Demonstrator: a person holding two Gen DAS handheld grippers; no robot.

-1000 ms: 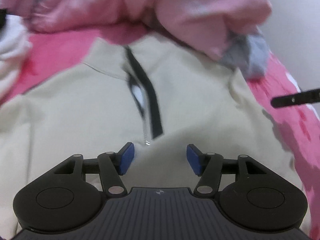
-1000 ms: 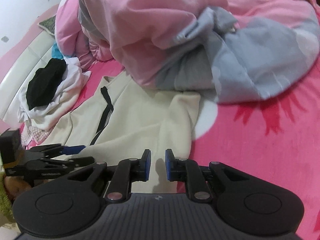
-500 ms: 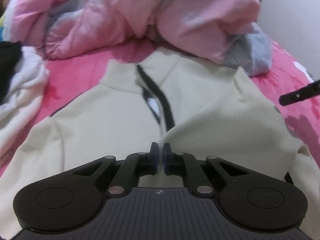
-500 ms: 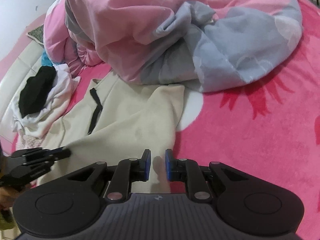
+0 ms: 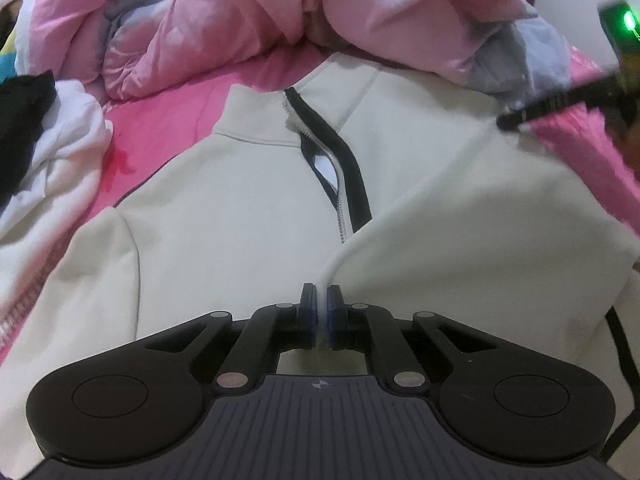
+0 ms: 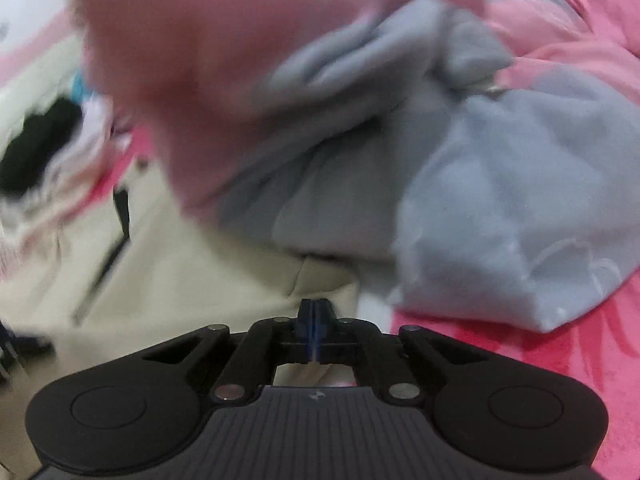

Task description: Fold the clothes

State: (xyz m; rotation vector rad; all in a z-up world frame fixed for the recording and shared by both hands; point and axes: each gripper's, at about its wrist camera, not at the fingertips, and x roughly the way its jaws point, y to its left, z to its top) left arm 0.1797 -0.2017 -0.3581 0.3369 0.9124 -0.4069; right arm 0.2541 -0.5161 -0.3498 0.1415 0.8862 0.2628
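A cream half-zip sweatshirt (image 5: 240,208) with black zip trim lies front up on the pink bed sheet (image 5: 160,120). My left gripper (image 5: 319,304) is shut on a raised fold of its cream fabric, just below the zip's end. In the blurred right wrist view, my right gripper (image 6: 315,308) is shut over the sweatshirt's (image 6: 192,264) right edge, close to the quilt. The blur hides whether any cloth is caught between its pads. In the left wrist view, the right gripper (image 5: 510,122) shows as a dark tip at the sweatshirt's far right shoulder.
A bunched pink and grey quilt (image 5: 360,12) lies just beyond the collar and fills much of the right wrist view (image 6: 440,160). A pile of white and black clothes (image 5: 48,128) sits at the left. Bare pink sheet (image 6: 540,360) stretches to the right.
My left gripper closed on a fold of the sweatshirt below the zip and holds it. My right gripper shut and moved in toward the sweatshirt's shoulder by the quilt.
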